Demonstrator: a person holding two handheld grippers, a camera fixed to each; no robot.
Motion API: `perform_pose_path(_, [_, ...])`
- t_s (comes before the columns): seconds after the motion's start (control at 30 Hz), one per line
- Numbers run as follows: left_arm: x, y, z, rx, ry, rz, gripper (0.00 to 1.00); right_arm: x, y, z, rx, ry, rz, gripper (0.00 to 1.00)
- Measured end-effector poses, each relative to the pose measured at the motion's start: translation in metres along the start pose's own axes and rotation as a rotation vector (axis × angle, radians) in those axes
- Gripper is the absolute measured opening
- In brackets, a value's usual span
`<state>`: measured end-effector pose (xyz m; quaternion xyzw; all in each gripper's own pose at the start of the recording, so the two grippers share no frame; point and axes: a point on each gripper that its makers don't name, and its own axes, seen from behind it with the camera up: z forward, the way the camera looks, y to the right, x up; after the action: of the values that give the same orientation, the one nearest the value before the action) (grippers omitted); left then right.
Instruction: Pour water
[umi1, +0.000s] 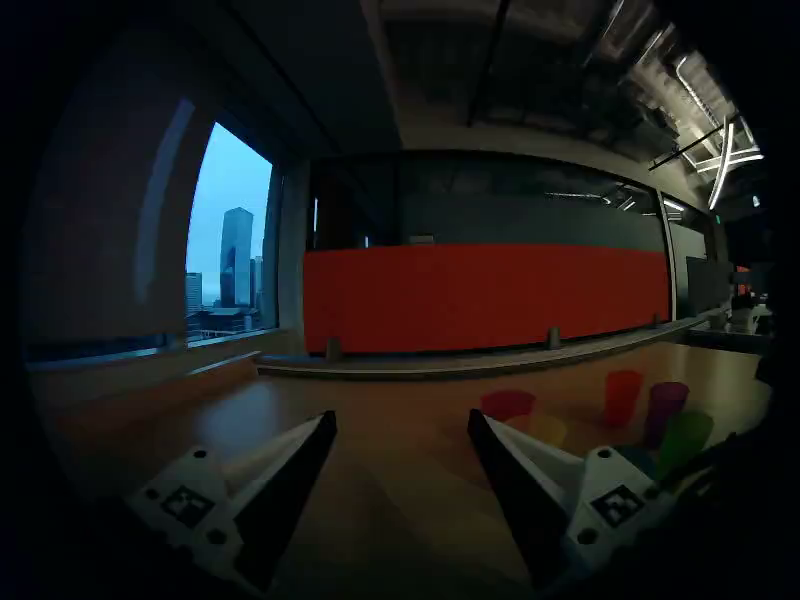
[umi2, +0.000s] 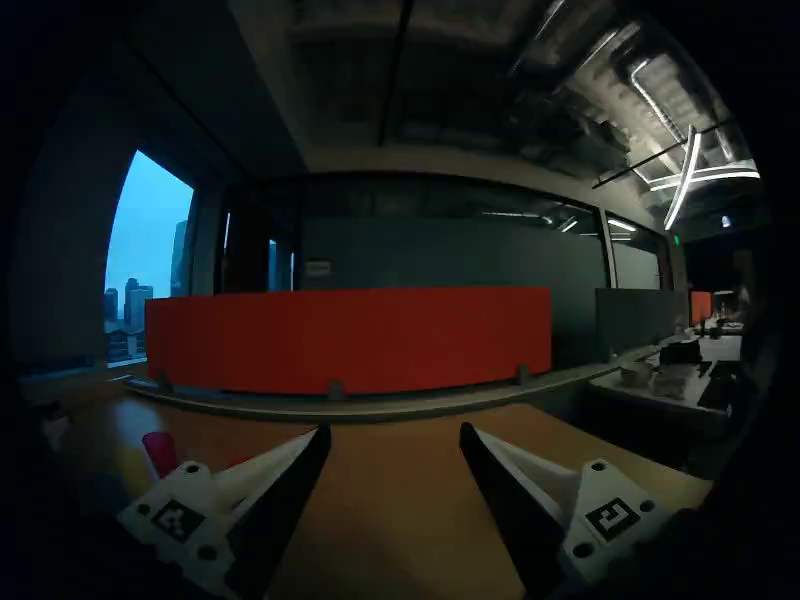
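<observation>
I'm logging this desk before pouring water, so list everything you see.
coloured plastic cups: at least five; red, yellow, orange, purple, green; clustered on table, right in left gripper view
wooden table: one; brown; foreground
flat divider panel: one; orange-red; table's far edge
window: one; blue dusk skyline; left
ceiling strip lights: several; white; upper right
left gripper: one; white and black; open, empty
right gripper: one; white and black; open, empty

The wooden counter (umi1: 400, 480) carries five cups standing close together: a red cup (umi1: 508, 403), a yellow cup (umi1: 550, 431), an orange cup (umi1: 622, 396), a purple cup (umi1: 667, 408) and a green cup (umi1: 686, 438).
</observation>
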<state>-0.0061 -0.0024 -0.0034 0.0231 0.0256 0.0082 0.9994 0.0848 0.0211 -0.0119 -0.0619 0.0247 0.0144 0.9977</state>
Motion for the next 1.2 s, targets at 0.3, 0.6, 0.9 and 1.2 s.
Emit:
perform_pose_path(0.3, [-0.0070, 0.0000, 0.0027, -0.005, -0.020, -0.017, 0.98, 0.0022, 0.0013, -0.0011, 0.000, 0.003, -0.001, 1.00])
perform_pose_path(0.6, [-0.0089, 0.0006, 0.0053, -0.010, -0.036, -0.016, 0.98, 0.0058, 0.0003, -0.0013, 0.006, 0.007, -0.006, 1.00])
perform_pose_path(0.9, [-0.0094, 0.0002, 0.0056, -0.011, -0.037, -0.015, 0.98, 0.0059, 0.0003, -0.0062, 0.024, 0.019, -0.015, 1.00])
perform_pose_path(1.2, [-0.0098, 0.0007, 0.0055, -0.010, -0.037, -0.015, 0.98, -0.0008, -0.0017, -0.0065, 0.040, 0.054, -0.040, 1.00])
